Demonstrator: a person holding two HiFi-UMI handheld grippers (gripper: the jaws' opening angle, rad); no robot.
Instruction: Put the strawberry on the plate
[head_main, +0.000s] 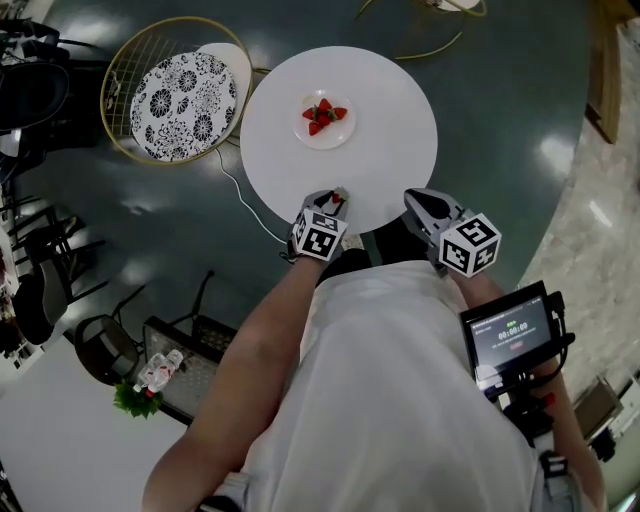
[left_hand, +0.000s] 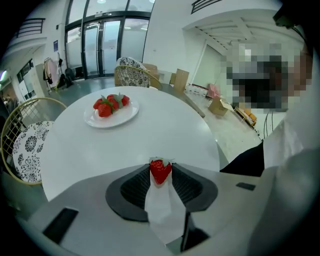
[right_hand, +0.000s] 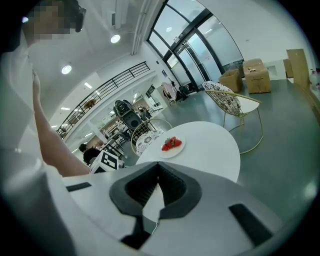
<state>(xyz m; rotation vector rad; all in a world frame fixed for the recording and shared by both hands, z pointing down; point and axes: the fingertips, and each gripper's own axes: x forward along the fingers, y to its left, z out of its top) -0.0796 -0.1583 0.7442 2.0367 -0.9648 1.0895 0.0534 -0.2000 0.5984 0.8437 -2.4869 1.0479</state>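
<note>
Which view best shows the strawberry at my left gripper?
Left gripper view: the strawberry sits close and centred between the jaw tips. Head view shows only the left gripper at the table edge; I cannot make it out there. Right gripper view misses it.

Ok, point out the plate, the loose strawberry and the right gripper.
plate (head_main: 343, 134), head view, bare part near its rim.
strawberry (left_hand: 160, 171), left gripper view, its red body.
right gripper (right_hand: 158, 165), right gripper view, midway between its fingertips.
</note>
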